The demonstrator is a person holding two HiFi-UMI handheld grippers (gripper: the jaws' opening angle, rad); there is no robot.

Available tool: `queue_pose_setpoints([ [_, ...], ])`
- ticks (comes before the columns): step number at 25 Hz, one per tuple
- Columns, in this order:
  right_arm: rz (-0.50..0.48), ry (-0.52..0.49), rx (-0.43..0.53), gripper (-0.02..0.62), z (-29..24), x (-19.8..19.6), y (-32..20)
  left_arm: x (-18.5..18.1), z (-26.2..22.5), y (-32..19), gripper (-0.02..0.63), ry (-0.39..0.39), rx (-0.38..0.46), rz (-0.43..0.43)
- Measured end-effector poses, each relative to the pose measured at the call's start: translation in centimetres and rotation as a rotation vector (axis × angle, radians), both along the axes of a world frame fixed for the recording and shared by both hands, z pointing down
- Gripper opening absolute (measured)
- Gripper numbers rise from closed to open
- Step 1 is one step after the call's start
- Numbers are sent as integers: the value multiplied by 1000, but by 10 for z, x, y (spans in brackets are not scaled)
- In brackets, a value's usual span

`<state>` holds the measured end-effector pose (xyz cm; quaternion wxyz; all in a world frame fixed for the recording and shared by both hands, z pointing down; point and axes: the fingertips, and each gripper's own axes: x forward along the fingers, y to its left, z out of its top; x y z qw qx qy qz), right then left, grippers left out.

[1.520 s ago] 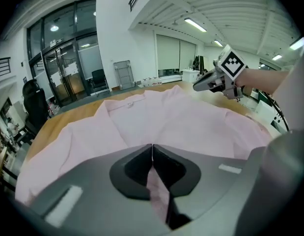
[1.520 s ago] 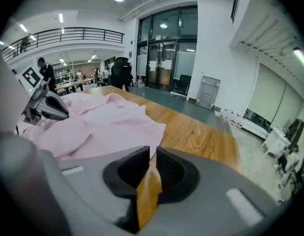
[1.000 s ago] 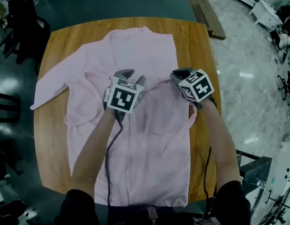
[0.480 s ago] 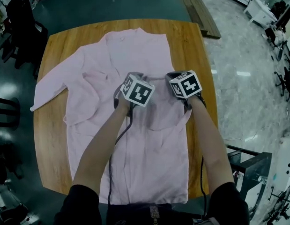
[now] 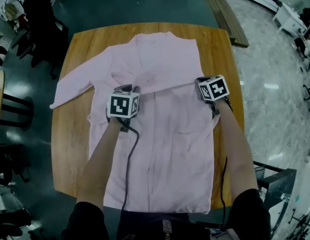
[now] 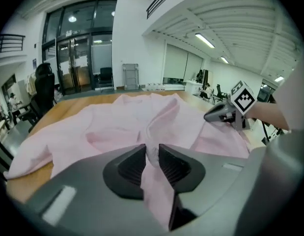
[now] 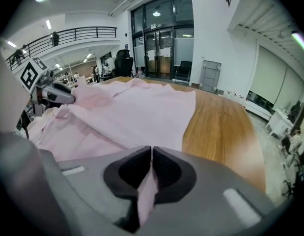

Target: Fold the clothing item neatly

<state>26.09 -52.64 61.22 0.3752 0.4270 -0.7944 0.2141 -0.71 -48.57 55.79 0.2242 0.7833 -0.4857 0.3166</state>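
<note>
A pink shirt (image 5: pixel 160 134) lies spread on the wooden table (image 5: pixel 74 149), collar at the far side, one sleeve stretched out to the left. My left gripper (image 5: pixel 124 90) rests on the shirt's left chest. Its jaws are closing, and a bunched fold of the pink shirt (image 6: pixel 122 117) is pinched between the pads of the left gripper (image 6: pixel 152 150). My right gripper (image 5: pixel 201 81) sits at the shirt's right edge, shut on a thin layer of the shirt (image 7: pixel 132 112) that runs out between the right gripper's (image 7: pixel 151 154) pads. A crease runs across the cloth between the two grippers.
The table's right edge (image 5: pixel 235 109) lies just beside my right gripper, with bare wood (image 7: pixel 215 127) ahead of it. Dark chairs (image 5: pixel 39 14) stand off the far left corner. Wooden planks (image 5: pixel 225 14) lie on the floor at the far right, and a metal frame (image 5: pixel 275 179) stands at the near right.
The two grippers have moved apart, the left one going left across the chest. The cloth between them is drawn into a straighter crease. The left jaws have narrowed on the fabric.
</note>
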Motion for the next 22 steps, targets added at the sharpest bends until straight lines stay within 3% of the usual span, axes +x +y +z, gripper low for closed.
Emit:
queue_pose_setpoints([
  [4, 16, 63, -17, 18, -2, -4, 2, -9, 25, 29, 102, 44, -111, 27],
  [8, 73, 105, 14, 18, -19, -2, 7, -17, 14, 42, 134, 90, -96, 81],
  [11, 88, 112, 49, 20, -38, -19, 19, -42, -4, 44, 132, 122, -56, 89],
  [14, 56, 79, 81, 18, -57, -62, 31, -77, -17, 46, 130, 121, -27, 90],
  [18, -15, -40, 62, 18, -63, -143, 44, -133, -22, 48, 126, 84, -5, 61],
  [22, -36, -65, 48, 20, -60, -197, 44, -192, -21, 50, 126, 51, 6, -2],
])
